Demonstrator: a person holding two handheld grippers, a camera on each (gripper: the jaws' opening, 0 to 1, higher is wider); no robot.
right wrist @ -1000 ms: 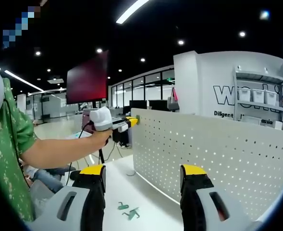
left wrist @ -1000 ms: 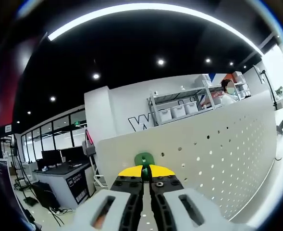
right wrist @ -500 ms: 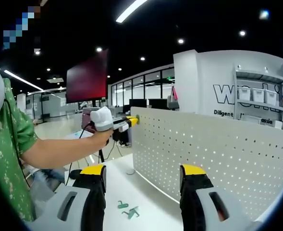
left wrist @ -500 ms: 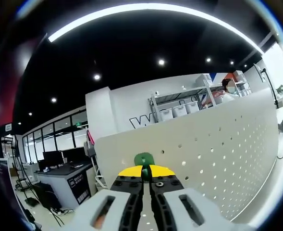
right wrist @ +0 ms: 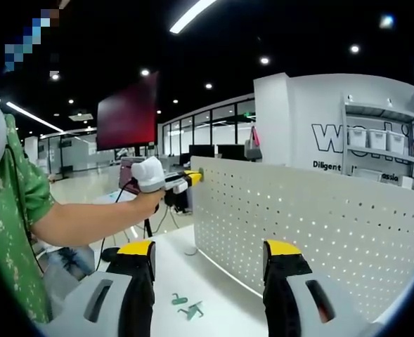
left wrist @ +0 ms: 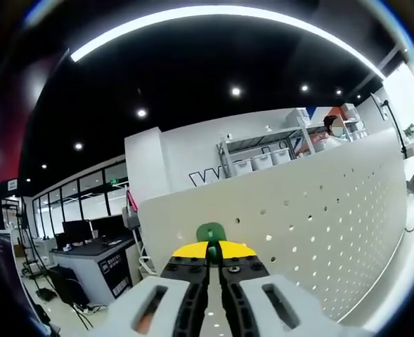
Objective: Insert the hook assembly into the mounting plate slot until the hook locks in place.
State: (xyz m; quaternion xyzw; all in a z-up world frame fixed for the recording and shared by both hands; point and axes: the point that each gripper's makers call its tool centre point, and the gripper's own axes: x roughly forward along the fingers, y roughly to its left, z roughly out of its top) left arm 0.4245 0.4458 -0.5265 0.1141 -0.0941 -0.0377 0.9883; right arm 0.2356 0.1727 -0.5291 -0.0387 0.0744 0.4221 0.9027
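- The left gripper (left wrist: 208,261) was clenched on a small green hook (left wrist: 210,233), which poked up from between the yellow-tipped jaws; that grip left the hook's head free to meet the board.
- It was held at the upper corner of the white perforated mounting plate (left wrist: 319,225), the hook touching or just beside the top edge; contact could not be made out. In the right gripper view the left gripper (right wrist: 192,177) met the board's far top corner (right wrist: 305,225), with the person's bare forearm (right wrist: 94,221) stretched toward it.
- The right gripper (right wrist: 208,270) was released, jaws wide apart and grasping nothing, hanging back from the plate, probably to keep the whole board in sight.
- Two spare green hooks (right wrist: 187,306) lay on the white tabletop (right wrist: 192,281) between its jaws.
- The hook did not yet look seated.
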